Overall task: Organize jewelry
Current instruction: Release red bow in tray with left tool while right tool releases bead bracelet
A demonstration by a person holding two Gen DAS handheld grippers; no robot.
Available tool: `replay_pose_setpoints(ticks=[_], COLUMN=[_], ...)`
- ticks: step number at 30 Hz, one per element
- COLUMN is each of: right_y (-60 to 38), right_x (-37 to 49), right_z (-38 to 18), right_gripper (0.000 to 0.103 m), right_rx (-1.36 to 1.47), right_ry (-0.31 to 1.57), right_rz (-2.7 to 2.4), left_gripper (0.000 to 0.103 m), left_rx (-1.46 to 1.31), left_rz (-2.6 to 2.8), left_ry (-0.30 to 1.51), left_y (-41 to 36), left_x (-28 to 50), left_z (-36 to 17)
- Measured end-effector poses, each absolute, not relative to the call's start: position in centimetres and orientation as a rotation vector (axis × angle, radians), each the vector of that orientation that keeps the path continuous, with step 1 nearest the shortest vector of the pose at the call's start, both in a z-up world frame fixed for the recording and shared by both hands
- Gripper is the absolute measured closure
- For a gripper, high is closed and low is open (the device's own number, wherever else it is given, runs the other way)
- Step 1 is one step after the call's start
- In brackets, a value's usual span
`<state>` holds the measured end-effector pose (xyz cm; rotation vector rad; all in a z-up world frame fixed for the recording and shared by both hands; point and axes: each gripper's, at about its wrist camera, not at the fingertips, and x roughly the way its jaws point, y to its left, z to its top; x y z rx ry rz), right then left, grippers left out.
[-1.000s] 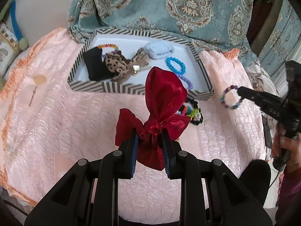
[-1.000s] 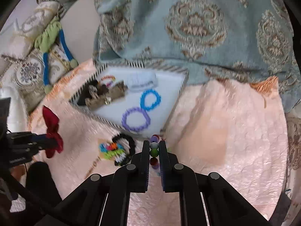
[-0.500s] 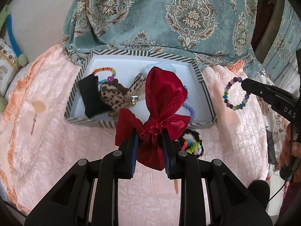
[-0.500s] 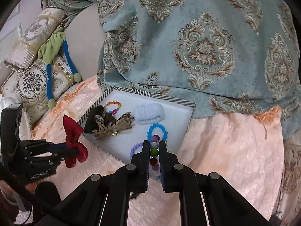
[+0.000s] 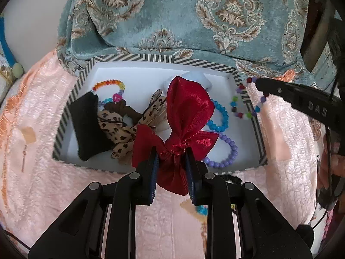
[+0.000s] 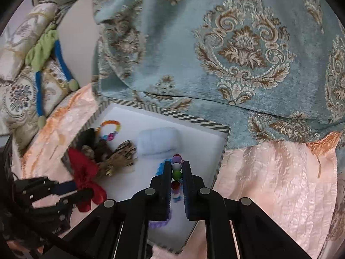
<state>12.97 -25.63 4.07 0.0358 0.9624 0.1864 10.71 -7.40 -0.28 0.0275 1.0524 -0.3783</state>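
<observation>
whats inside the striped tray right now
Inside the striped tray: a rainbow bead bracelet, black pouch, leopard bow, blue bracelet, purple bracelet and a pale blue fluffy item. The held red bow covers part of the floor.

My matte black plastic left gripper [image 5: 172, 157] has blue-edged finger pads [image 5: 154, 172] and round silver screws. My matching black right gripper [image 6: 175, 172] carries pale "DAS" lettering along its finger.
</observation>
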Motion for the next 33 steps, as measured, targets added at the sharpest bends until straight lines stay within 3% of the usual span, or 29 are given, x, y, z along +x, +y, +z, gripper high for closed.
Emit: replay_pose_setpoints(ticks=[19,23,27,33], right_y=[-27.5,-28.2,-28.6,-28.6], right_x=[21.7,22.3,21.8,17.9], right_z=[-3.0,-3.8,-3.2,-0.4], right_gripper=[0.094,0.094,0.074,0.069], right_rx=[0.011,0.067,0.118,0.116], right_ry=[1.062,1.050,1.026,0.959], right_rz=[0.058,0.049,0.066,0.105], left_gripper=[0.080,0.073,0.056,0.051], left_rx=[0.013,-0.002,-0.012,-0.034], left_rz=[-0.348,-0.338,-0.332,-0.308], left_ry=[1.090,1.083,1.067,1.044], left_y=[-8.5,-8.4,-8.3,-7.6], left_x=[14.1,14.7,14.7,13.8], left_z=[-4.8,-4.8,-4.6,-3.5])
